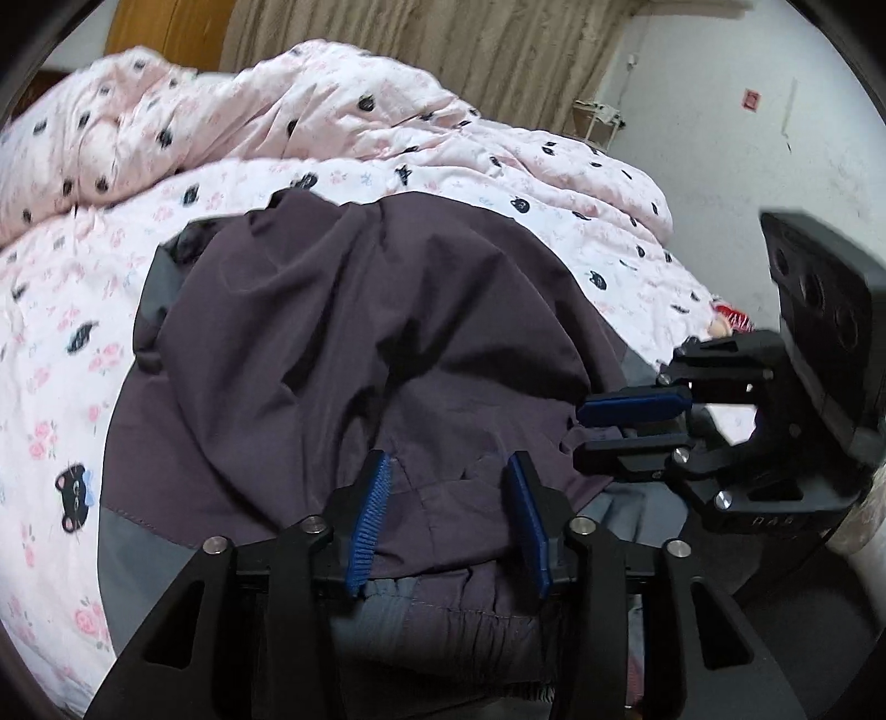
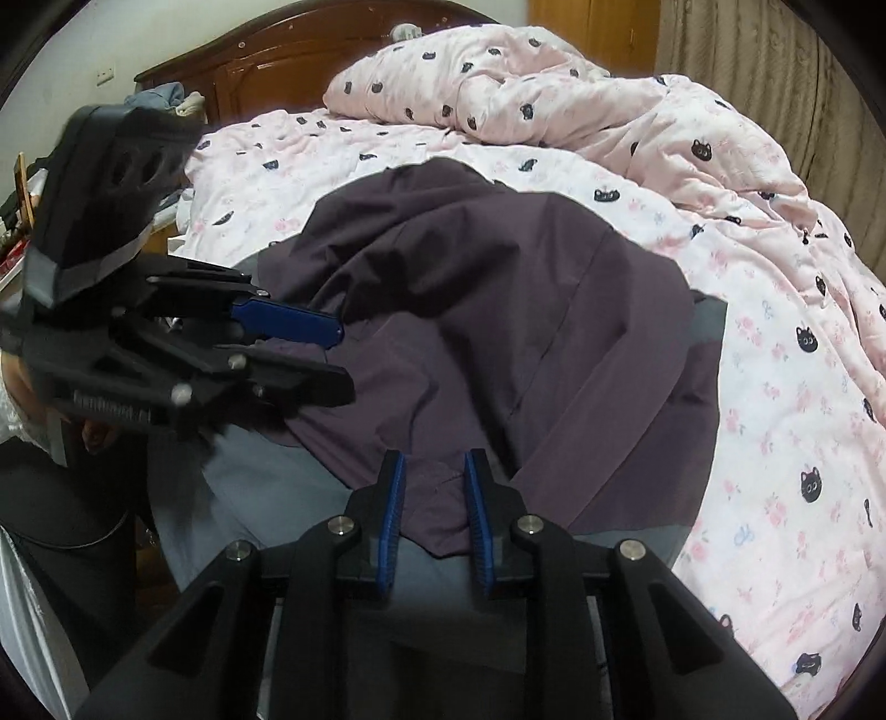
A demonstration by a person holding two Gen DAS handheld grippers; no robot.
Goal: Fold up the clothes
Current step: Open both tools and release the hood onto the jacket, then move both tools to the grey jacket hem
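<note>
A dark purple jacket [image 1: 343,310] [image 2: 498,310] with grey panels lies crumpled on the bed, its grey elastic hem [image 1: 421,603] nearest me. My left gripper [image 1: 448,459] [image 2: 343,360] rests at that hem. Its blue pads [image 1: 368,515] stand well apart, purple cloth lying loose between them. My right gripper [image 2: 434,459] [image 1: 580,436] is at the jacket's near right edge. Its pads [image 2: 393,515] sit close together, pinching a bunch of purple fabric. The two grippers are close to each other, side by side.
A pink quilt with black cat faces [image 1: 166,183] [image 2: 747,332] covers the bed and is heaped behind the jacket. A wooden headboard [image 2: 310,50] stands at the back, beige curtains [image 1: 443,44] beyond. Cluttered bedside things [image 2: 16,221] sit at the left.
</note>
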